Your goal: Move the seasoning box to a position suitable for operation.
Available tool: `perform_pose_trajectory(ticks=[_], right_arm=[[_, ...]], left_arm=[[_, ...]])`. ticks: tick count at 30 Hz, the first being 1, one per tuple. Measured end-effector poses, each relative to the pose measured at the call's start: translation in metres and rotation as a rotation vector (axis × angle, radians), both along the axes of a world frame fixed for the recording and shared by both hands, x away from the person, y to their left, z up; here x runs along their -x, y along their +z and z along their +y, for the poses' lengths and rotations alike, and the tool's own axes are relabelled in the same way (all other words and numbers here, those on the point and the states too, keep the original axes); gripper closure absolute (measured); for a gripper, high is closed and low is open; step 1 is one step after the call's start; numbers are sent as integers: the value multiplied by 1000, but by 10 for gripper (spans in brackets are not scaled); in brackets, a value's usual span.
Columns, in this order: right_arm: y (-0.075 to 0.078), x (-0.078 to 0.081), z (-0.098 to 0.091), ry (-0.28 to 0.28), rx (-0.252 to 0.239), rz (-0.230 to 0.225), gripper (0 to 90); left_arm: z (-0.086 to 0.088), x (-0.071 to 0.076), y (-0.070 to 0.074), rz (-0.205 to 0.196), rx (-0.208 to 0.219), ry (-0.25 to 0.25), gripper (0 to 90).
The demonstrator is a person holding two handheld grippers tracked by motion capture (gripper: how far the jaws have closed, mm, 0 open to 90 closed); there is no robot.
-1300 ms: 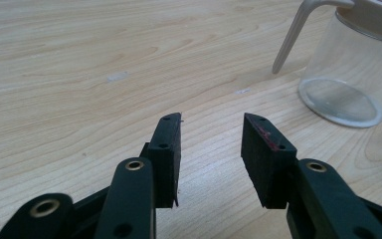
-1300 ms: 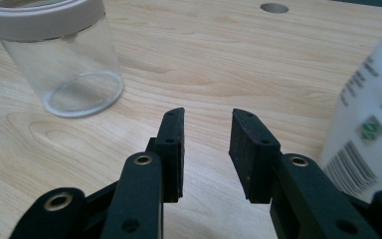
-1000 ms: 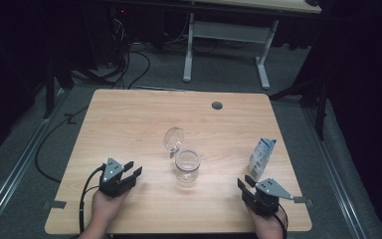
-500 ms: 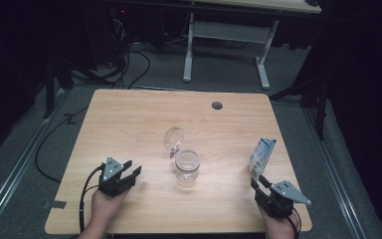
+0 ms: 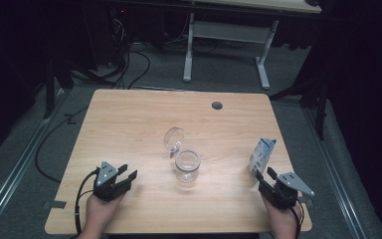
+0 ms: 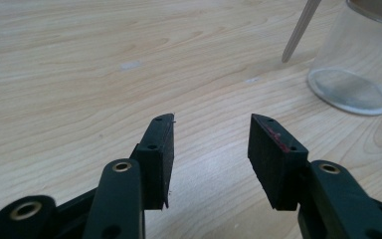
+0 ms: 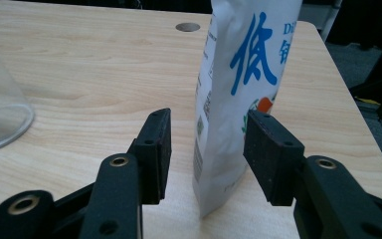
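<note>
A clear glass jar [image 5: 187, 166] stands at the middle of the wooden table [image 5: 129, 124], with its hinged lid [image 5: 173, 139] tipped open behind it. A white pouch with blue characters [image 5: 262, 154] stands upright near the right edge. My right gripper [image 5: 263, 174] is just in front of it. Its jaws have just been opening and stand either side of the pouch [image 7: 243, 64] without pressing it. My left gripper [image 5: 128, 173] rests front left, pointing at the jar [image 6: 353, 64]. Its jaws have opened slightly, with nothing between them.
A round cable hole [image 5: 217, 105] sits near the table's far edge. Behind the table stands a white desk frame [image 5: 224, 35], and cables lie on the grey floor [image 5: 129, 59]. The pouch is close to the table's right edge.
My right gripper has moved right and forward, up to the pouch, and its jaws have widened around the pouch's base. The left gripper has stayed in place.
</note>
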State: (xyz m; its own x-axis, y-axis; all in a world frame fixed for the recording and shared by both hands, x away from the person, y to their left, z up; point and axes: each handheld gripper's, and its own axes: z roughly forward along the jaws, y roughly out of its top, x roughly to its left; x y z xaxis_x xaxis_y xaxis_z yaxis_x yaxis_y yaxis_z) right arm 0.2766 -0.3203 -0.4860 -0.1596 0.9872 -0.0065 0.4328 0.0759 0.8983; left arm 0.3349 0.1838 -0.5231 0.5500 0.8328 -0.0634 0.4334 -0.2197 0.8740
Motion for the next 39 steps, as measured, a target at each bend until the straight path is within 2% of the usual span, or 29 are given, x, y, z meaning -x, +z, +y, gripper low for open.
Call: perform_pose_trajectory(ticks=[6, 11, 16, 18, 22, 26, 29, 39], right_arm=[[1, -12, 2, -12, 12, -14, 526], [4, -23, -1, -45, 27, -27, 578], [4, -27, 0, -44, 35, -26, 617], [5, -28, 1, -53, 50, -29, 636], [5, -27, -1, -65, 50, -28, 655], [6, -26, -3, -69, 50, -27, 709], [6, -24, -6, -67, 43, -26, 774], [6, -21, -10, -44, 36, -25, 881]], left_arm=[[8, 6, -1, 6, -2, 14, 521], [18, 14, -1, 6, 6, 25, 510], [20, 16, -2, 6, 4, 30, 508], [20, 17, -1, 5, 3, 29, 506], [19, 17, -1, 5, -3, 24, 501], [18, 17, -1, 4, -3, 19, 499], [17, 17, -1, 1, -1, 13, 498], [15, 16, -1, -2, 7, -3, 493]])
